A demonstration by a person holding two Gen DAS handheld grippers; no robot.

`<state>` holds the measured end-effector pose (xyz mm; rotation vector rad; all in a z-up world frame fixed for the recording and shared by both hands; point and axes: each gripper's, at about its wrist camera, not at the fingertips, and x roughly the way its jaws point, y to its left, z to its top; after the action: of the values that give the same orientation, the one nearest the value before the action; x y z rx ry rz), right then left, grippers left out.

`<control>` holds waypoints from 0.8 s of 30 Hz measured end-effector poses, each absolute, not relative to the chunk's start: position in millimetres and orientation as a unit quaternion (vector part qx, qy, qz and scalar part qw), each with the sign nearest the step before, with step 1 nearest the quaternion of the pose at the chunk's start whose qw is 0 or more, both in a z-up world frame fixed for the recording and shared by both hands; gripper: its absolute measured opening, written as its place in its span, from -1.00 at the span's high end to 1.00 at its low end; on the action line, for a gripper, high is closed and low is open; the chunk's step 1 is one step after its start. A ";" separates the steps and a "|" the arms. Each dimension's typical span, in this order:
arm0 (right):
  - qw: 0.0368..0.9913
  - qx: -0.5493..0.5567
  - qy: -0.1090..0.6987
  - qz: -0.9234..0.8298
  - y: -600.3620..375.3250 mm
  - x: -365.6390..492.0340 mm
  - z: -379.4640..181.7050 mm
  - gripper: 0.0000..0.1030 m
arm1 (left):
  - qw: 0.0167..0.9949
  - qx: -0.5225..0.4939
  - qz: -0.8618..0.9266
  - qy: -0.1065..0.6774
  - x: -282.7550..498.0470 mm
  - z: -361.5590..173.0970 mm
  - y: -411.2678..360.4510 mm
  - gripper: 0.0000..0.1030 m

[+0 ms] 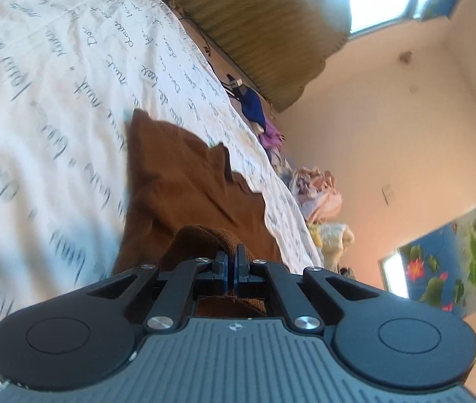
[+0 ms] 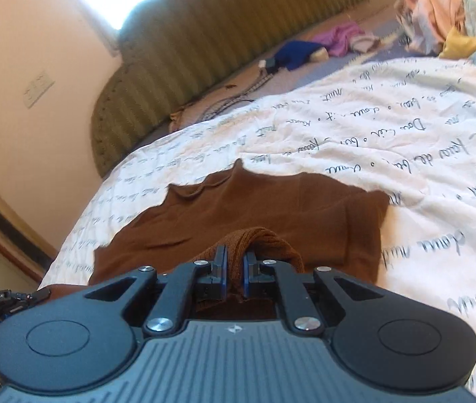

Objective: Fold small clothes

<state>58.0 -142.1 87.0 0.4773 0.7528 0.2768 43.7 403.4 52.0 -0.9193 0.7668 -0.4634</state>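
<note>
Brown knit garment (image 2: 254,211), spread on bedsheet, ribbed edge bunched, lifted

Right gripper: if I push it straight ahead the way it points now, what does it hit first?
The right gripper is shut on a ribbed edge of the brown garment. Straight ahead it would likely plough into that garment, spread on the white bedcover; depth is hard to judge.

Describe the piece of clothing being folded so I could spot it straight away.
Find the white bedspread covered in handwriting. The brown knit garment lies flat on it, nearest the cameras, its ribbed edge pinched by both grippers. It is the only dark brown piece, far from the pastel clothes heap.
</note>
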 end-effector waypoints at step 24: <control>0.885 0.152 0.436 0.054 -117.9 256.2 21.6 -0.08 | 0.788 -0.437 -0.110 0.419 260.5 -6.8 392.2 0.91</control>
<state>256.2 -117.9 21.6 0.3161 0.9078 0.1119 260.5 392.2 -6.8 -0.9422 0.9021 -0.2375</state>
